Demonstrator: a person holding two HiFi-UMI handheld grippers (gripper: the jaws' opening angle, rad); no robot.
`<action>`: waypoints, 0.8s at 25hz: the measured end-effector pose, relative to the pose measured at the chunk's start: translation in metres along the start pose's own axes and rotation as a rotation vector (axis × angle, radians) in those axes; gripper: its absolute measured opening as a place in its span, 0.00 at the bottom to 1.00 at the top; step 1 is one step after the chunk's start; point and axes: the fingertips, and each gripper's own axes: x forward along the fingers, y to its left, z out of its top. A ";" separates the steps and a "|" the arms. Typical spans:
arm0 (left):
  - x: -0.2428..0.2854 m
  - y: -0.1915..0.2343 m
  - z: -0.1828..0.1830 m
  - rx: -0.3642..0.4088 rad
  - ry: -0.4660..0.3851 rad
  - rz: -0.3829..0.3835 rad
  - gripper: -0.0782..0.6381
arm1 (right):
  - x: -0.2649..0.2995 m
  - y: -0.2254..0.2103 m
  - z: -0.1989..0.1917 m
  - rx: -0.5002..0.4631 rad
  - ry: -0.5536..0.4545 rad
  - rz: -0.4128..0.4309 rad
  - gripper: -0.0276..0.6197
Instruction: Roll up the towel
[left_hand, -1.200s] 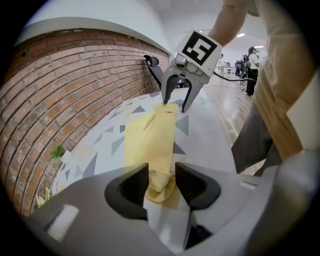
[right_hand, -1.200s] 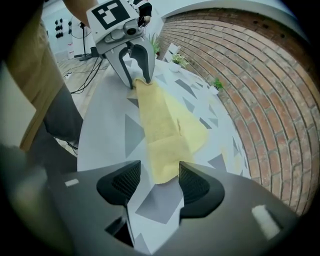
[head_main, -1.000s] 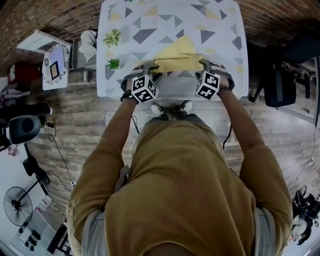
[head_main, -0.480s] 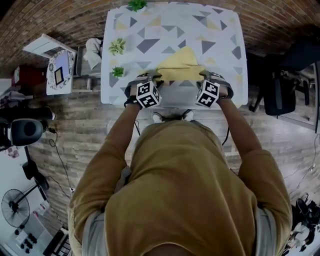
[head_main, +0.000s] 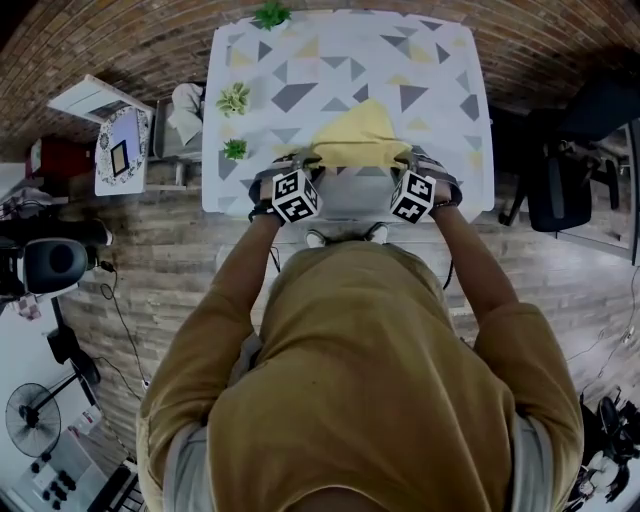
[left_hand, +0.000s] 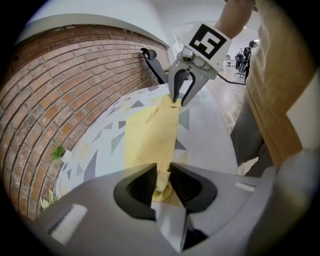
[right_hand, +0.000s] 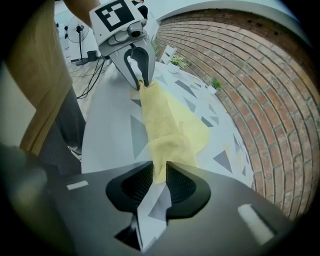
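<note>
Patterned table, yellow towel pinched by left hand-held gripper and right hand-held gripper, jaws just closing.

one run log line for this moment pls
left gripper: just been closing, shut on towel near corner | right gripper: just been closing, shut on other near corner | towel: rest lying on table

Potted plants on patterned table; brick wall behind

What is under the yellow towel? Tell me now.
Only the table with its triangle-patterned top shows around the towel, which lies on it. Whatever the cloth covers is hidden, so anything beneath it cannot be told.
</note>
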 end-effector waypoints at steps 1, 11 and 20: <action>0.000 -0.001 -0.001 -0.001 0.002 -0.001 0.30 | 0.000 0.000 0.000 0.002 0.000 -0.005 0.17; -0.008 -0.008 -0.006 -0.002 0.024 -0.005 0.30 | -0.001 0.004 0.000 0.023 -0.003 -0.019 0.14; -0.016 -0.020 -0.009 -0.015 0.015 -0.007 0.28 | -0.014 0.022 0.000 0.031 -0.019 0.011 0.13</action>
